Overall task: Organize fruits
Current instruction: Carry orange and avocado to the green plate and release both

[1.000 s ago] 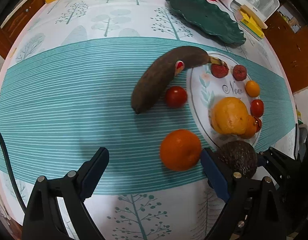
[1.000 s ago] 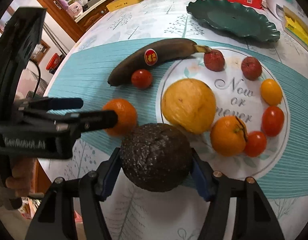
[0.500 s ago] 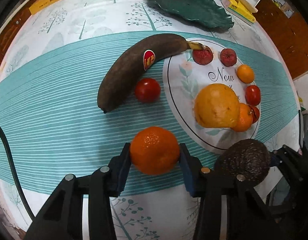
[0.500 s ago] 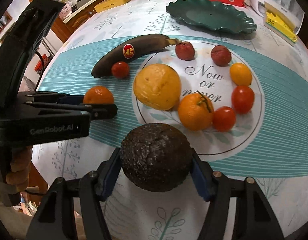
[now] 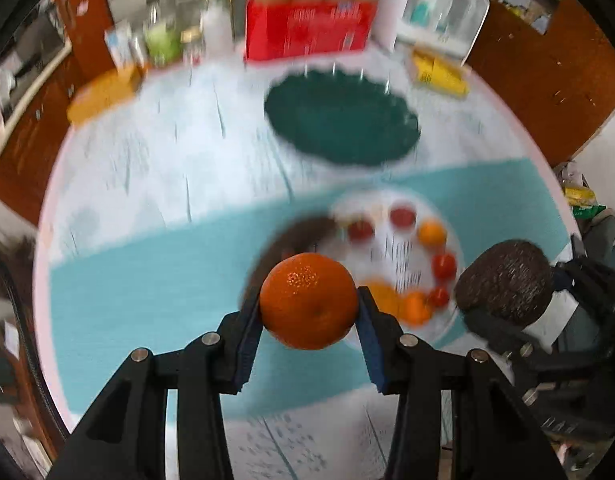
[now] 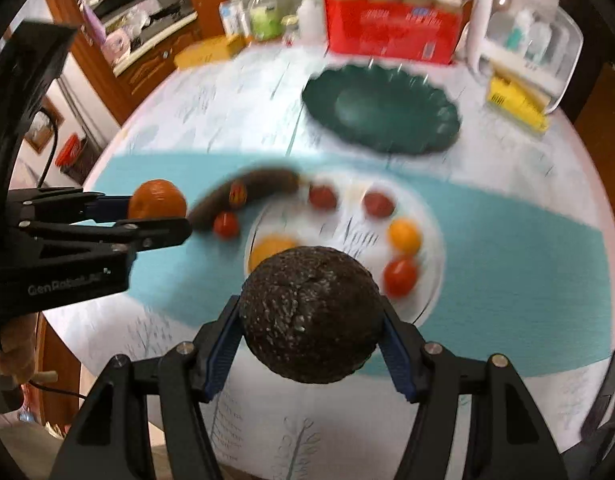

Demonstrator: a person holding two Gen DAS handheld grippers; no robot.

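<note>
Left claw (image 5: 309,314) grips an orange (image 5: 309,300), right claw (image 6: 311,336) an avocado (image 6: 311,314), above the counter (image 6: 227,128); a green dish (image 6: 381,114) sits near its far edge.

Now closed on the orange (image 5: 308,300) by the left gripper (image 5: 309,320) and raised, seemingly clear of the table (image 5: 155,184); avocado (image 6: 312,314) carried higher too.

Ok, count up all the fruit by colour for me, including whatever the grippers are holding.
Red fruits: 5, four on the white plate, one beside the banana
Orange or yellow fruits: 4, including the orange in the left gripper
Dark brown: 2, the banana and the avocado in the right gripper
Total: 11
</note>
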